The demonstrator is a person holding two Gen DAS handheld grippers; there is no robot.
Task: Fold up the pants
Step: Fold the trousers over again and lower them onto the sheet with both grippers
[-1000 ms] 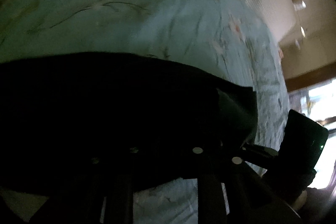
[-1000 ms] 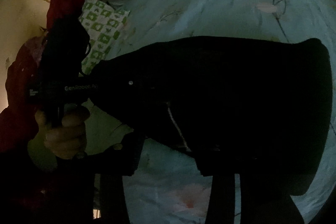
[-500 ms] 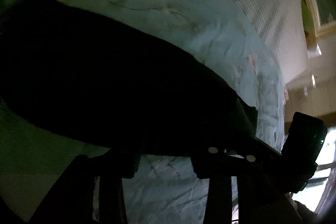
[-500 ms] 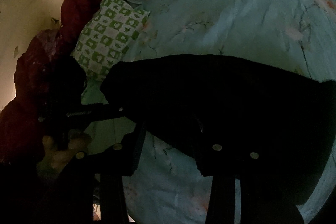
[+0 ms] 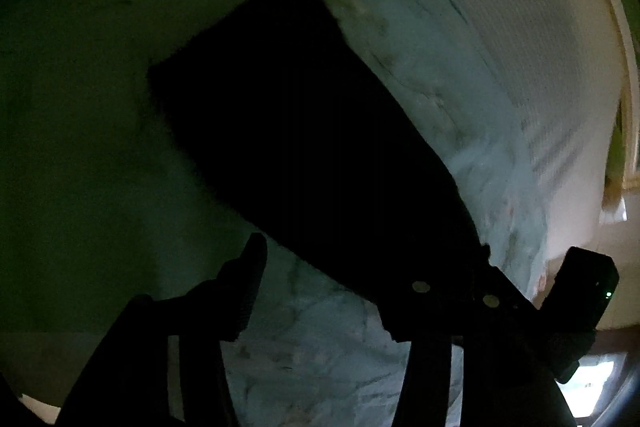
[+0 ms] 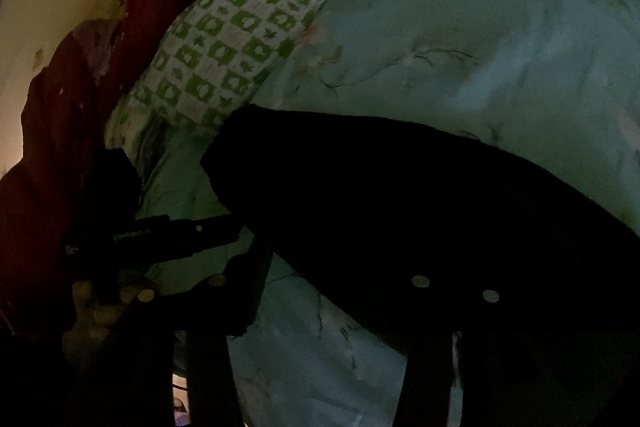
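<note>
Black pants (image 5: pixel 312 147), dark flat fabric slab, lying on pale blue floral bedsheet (image 5: pixel 460 131). Long axis running from left gripper (image 5: pixel 340 291) forward and up-left, far end a squared edge well ahead of the fingers. Near end against right-hand finger of left gripper; left-hand finger (image 5: pixel 248 279) standing clear over bare sheet, so jaws spread, nothing pinched. Same pants (image 6: pixel 400 211) in right wrist view stretching forward and to the right of right gripper (image 6: pixel 336 291), covering right-hand finger there. Left-hand finger (image 6: pixel 256 267) at cloth edge; too dark to tell if right gripper pinches fabric or sits apart. Left gripper visible off to left of right gripper, held in a hand (image 6: pixel 100 311), tip touching or just beside the pants corner. Green-and-white checked pillow (image 6: pixel 224 55) beyond that corner. Judgement: both grippers at same near end, so next fold likely lengthwise toward far edge; left gripper needs a fresh pinch on the near hem.
</note>
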